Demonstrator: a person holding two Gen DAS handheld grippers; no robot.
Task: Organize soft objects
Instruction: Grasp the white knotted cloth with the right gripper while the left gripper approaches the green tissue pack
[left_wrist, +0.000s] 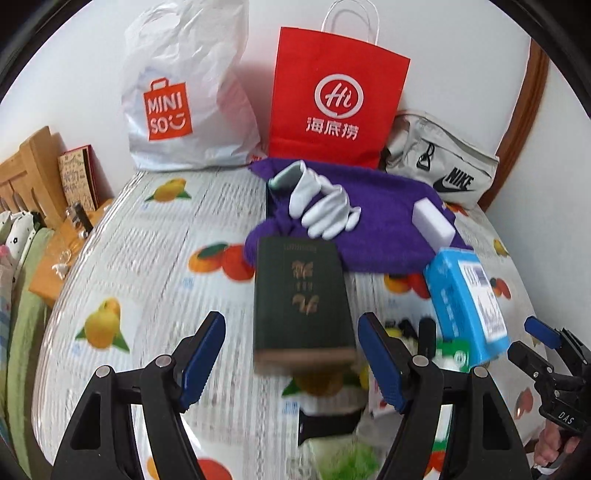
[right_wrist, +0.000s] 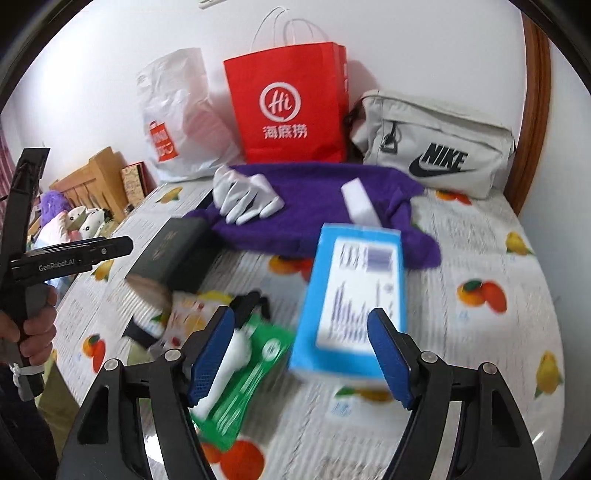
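Now we hold both claws over a surface covered with a white fruit-printed plastic cloth, and both pictures are smeared with motion blur. Our left claw stands wide, its blue-padded fingers apart on either side of a dark green hardcover book that lies on the cloth; the pads do not touch it. Our right claw is wide too, with nothing gripped; a light blue cardboard box with a white printed label lies between and beyond its fingers, and a green packet with something white in it sits beside the left finger. The soft things lie further back: a rumpled purple fleece cloth spreads across the middle of the surface, with a pair of white fabric gloves on its left part and a white rectangular sponge block on its right part. Behind the purple cloth, against the wall, stand a white plastic shopping bag with an orange logo, an upright red paper bag with white handles and a pale grey fabric waist bag with a black logo. A hand grips the left tool's handle at the edge of the right wrist view.
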